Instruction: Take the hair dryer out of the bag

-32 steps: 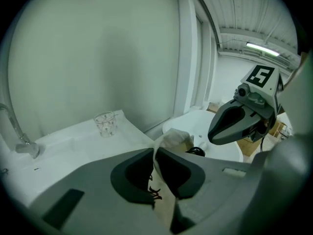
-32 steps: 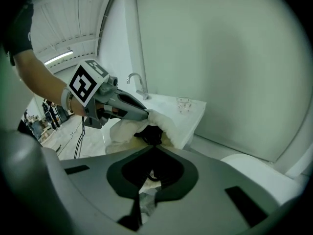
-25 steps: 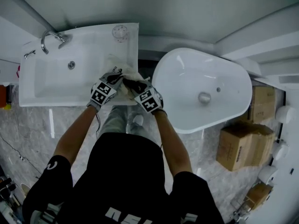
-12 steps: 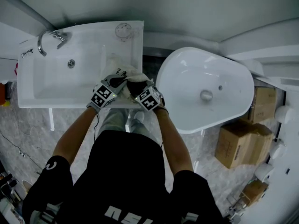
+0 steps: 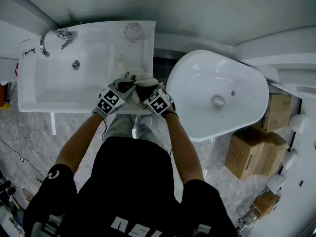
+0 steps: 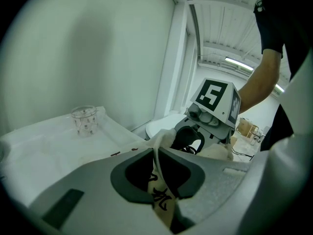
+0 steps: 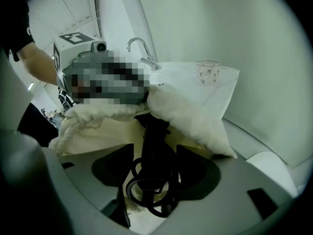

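Head view: the bag (image 5: 134, 76) lies at the sink's (image 5: 29, 90) right edge. Left gripper view: the left gripper (image 6: 157, 173) pinches the bag's rim; it should hold firm. Right gripper view: the right gripper (image 7: 154, 173), its jaws just opened wide, straddles the hair dryer (image 7: 154, 133) at the bag's mouth. Best to close on the handle, not the cord (image 7: 146, 199).

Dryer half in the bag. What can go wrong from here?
Right gripper: jaws have just been opening around the hair dryer; its looped cord hangs between them, so closing may catch cord, not handle.
Left gripper pinches only a thin fold of bag; pulling may slip it.
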Demonstrator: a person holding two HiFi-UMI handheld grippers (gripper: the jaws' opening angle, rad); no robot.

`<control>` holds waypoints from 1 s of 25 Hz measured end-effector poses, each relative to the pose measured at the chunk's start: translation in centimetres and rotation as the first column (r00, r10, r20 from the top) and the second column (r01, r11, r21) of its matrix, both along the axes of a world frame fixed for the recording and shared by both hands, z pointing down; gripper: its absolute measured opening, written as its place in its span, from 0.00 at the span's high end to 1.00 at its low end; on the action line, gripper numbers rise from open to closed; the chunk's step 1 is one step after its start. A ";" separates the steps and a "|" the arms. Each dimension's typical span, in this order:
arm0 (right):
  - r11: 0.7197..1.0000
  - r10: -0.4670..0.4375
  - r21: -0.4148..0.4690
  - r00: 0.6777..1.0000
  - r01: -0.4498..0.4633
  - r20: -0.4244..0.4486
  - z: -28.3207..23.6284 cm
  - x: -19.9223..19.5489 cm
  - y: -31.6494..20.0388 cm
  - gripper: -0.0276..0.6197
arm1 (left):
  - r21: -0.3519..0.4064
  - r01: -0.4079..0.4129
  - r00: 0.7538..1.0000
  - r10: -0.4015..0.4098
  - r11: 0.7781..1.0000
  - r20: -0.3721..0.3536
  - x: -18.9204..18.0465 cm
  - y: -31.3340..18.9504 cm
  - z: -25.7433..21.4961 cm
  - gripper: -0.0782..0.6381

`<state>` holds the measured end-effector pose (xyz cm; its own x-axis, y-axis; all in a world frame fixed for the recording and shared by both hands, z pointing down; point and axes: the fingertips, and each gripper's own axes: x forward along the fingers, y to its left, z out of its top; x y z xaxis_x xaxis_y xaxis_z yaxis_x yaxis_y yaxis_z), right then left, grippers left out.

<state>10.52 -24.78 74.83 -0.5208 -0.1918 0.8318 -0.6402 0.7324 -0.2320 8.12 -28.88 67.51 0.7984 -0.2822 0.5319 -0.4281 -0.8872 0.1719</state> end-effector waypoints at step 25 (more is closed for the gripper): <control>0.978 -0.153 0.122 0.978 0.171 -0.142 0.3 -2.1 -1.0 0.60 | -0.056 0.110 0.993 -0.113 0.992 -0.041 -2.5 0.2 0.2 0.85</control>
